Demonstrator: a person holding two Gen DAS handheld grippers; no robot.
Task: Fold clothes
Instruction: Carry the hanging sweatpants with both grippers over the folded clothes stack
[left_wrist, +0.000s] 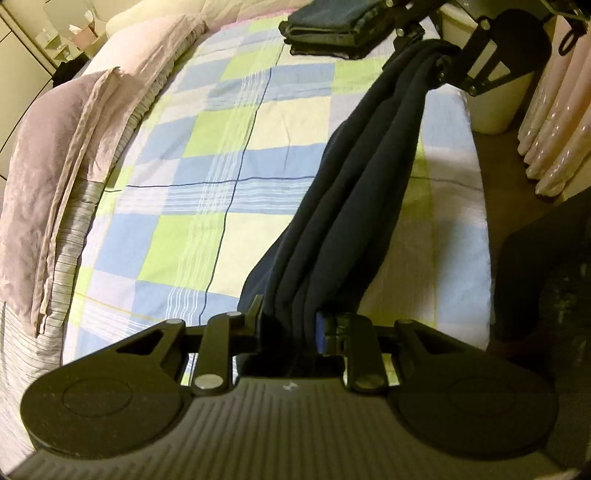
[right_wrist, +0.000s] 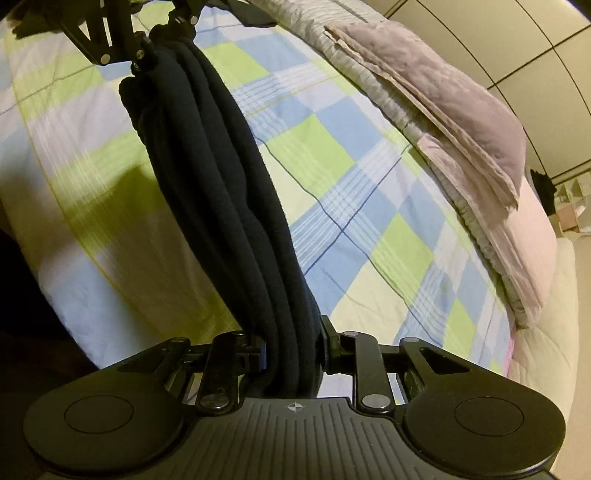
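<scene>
A dark navy garment (left_wrist: 362, 184) hangs bunched in long folds between my two grippers, stretched above the checked bed sheet (left_wrist: 207, 177). My left gripper (left_wrist: 291, 325) is shut on one end of it. My right gripper (left_wrist: 439, 55) shows at the top right of the left wrist view, shut on the other end. In the right wrist view the same garment (right_wrist: 229, 192) runs from my right gripper (right_wrist: 291, 350) up to my left gripper (right_wrist: 155, 55) at the top left. A stack of folded dark clothes (left_wrist: 332, 33) lies at the far end of the bed.
A folded lilac quilt with pillows (left_wrist: 66, 162) lies along the left side of the bed, also seen in the right wrist view (right_wrist: 461, 110). A white bin (left_wrist: 495, 99) and pink curtains (left_wrist: 557, 122) stand by the bed's right edge. A cluttered shelf (left_wrist: 66, 37) is at far left.
</scene>
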